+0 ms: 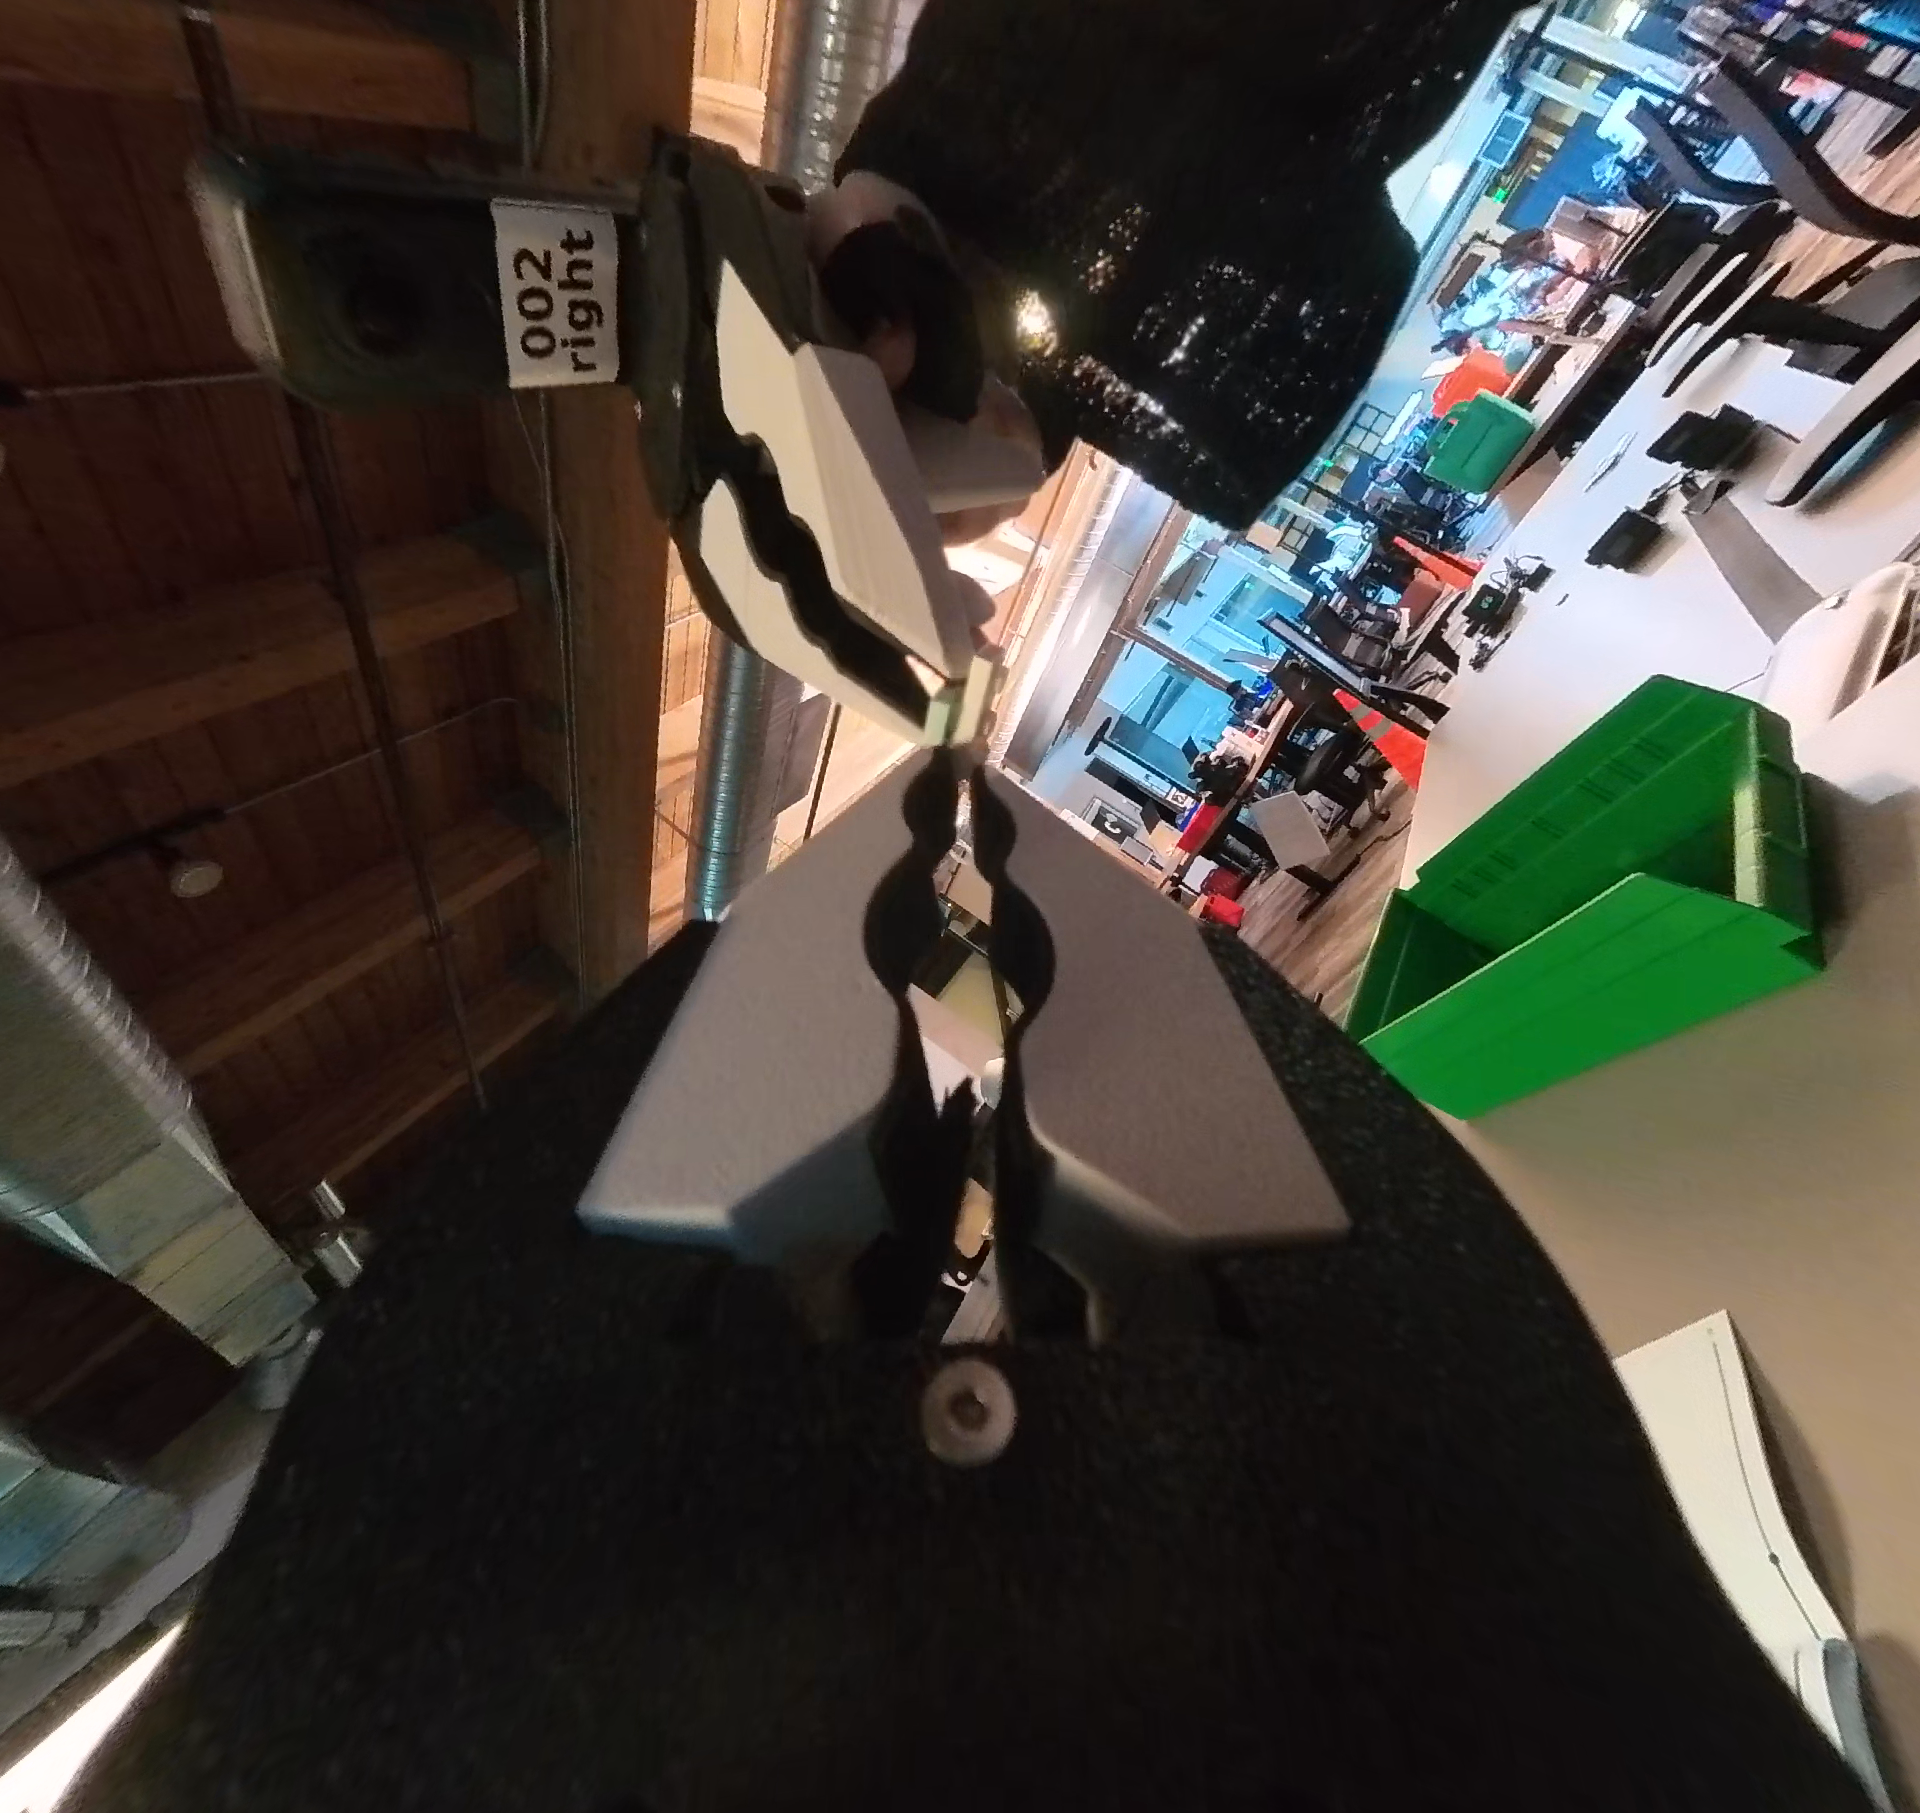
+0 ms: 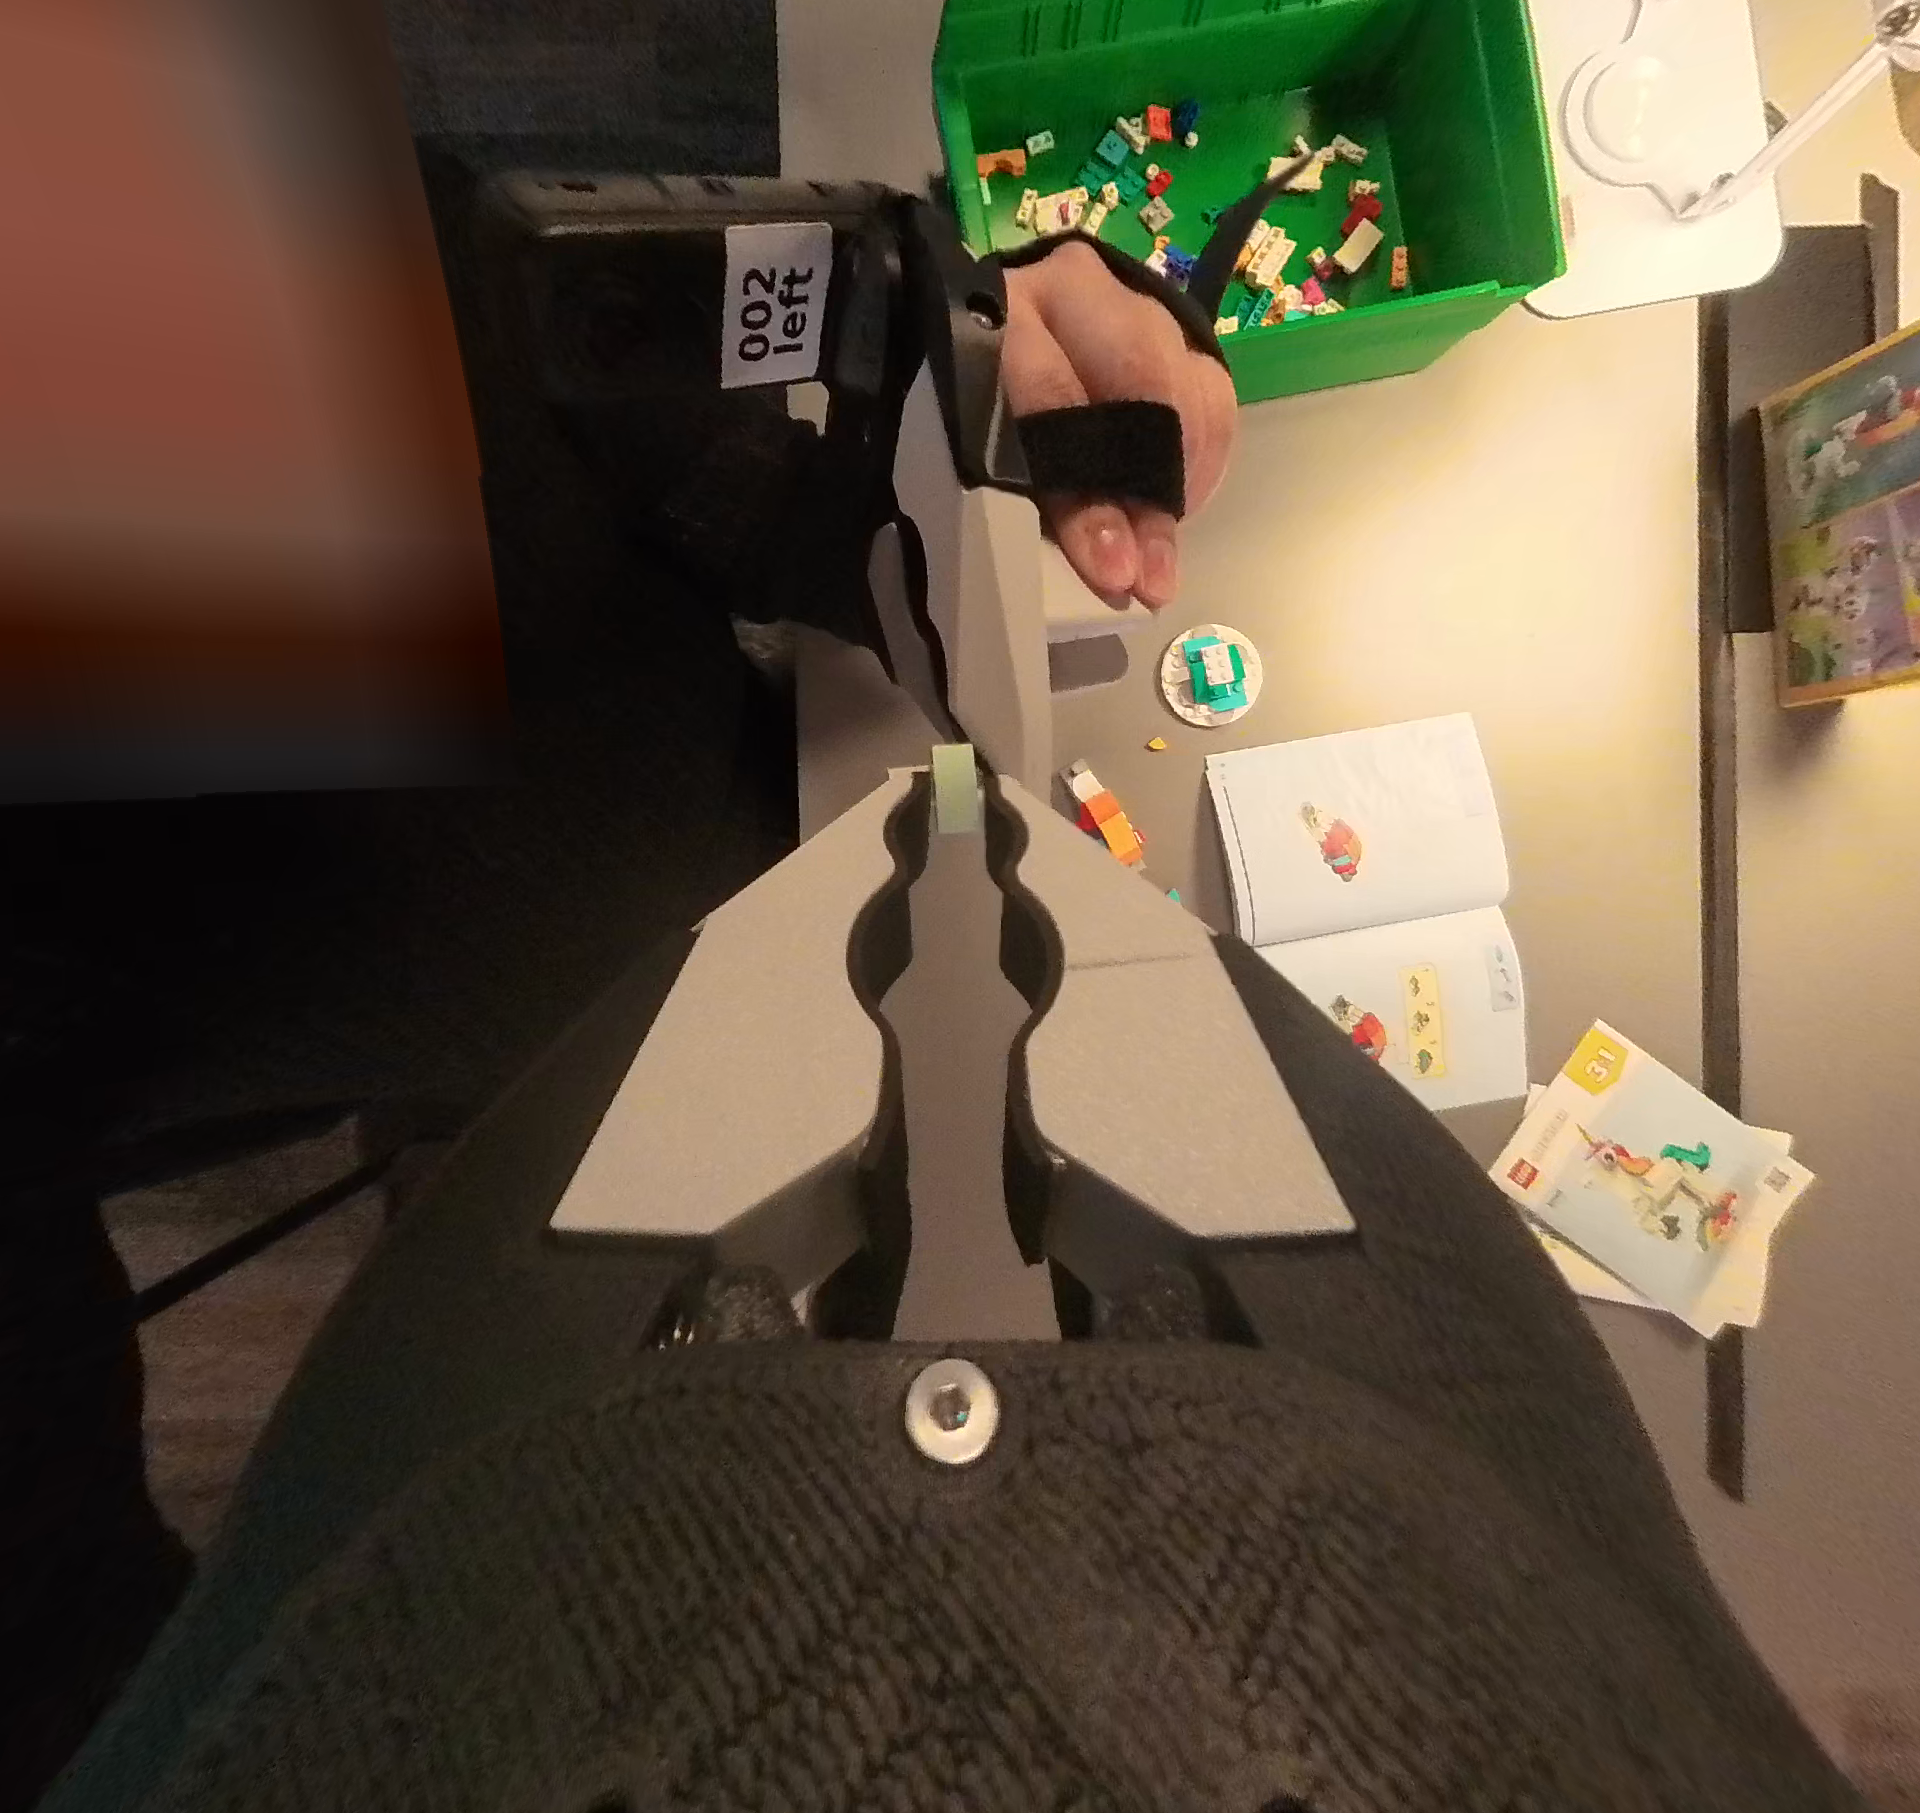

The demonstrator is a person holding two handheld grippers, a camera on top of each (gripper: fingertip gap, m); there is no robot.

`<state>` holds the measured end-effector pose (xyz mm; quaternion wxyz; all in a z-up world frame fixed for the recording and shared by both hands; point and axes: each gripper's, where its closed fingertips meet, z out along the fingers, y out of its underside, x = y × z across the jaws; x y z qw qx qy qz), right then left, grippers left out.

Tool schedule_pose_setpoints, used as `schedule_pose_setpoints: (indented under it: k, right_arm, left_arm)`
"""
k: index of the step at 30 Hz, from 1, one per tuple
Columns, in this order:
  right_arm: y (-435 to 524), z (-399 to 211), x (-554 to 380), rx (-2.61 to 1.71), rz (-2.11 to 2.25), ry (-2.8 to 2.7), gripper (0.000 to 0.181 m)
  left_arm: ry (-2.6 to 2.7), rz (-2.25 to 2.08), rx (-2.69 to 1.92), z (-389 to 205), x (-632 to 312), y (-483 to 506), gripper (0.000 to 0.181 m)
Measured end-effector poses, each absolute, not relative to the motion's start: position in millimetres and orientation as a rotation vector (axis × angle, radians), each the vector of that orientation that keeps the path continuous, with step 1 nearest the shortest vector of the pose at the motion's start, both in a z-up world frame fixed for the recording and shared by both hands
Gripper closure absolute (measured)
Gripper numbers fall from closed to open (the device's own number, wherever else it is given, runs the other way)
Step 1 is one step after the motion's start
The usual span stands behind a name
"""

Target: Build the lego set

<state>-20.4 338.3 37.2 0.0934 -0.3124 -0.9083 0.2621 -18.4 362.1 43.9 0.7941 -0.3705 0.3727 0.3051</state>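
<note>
A blurred patch covers the far left of the right wrist view, and the dark area below it is hard to read. Mid-air at centre, the right tool (image 2: 951, 795) pinches a small pale green lego piece (image 2: 953, 797) at its tips; the left tool (image 2: 961, 729) meets it tip to tip, closed to a thin slit, but whether it grips the piece I cannot tell. Right of them on the pale worktop (image 2: 1351, 516) sit a green bin (image 2: 1392, 350) of loose bricks, a white round plate (image 2: 1179, 698) carrying a teal build, and open instruction booklets (image 2: 1361, 890).
</note>
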Motion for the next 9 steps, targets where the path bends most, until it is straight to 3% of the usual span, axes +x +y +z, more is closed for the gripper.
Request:
schedule_pose_setpoints:
  k: [1,9]
  right_arm:
    - [338.2,37.8,-20.5,-0.925,0.778,-2.694,0.173]
    - [340.1,43.9,-17.6,-0.889,0.782,-2.659,0.167]
  left_arm:
    - [0.801,0.656,-0.796,43.9,-18.5,362.3,0.181]
    - [0.805,0.662,-0.801,42.6,-19.3,363.2,0.181]
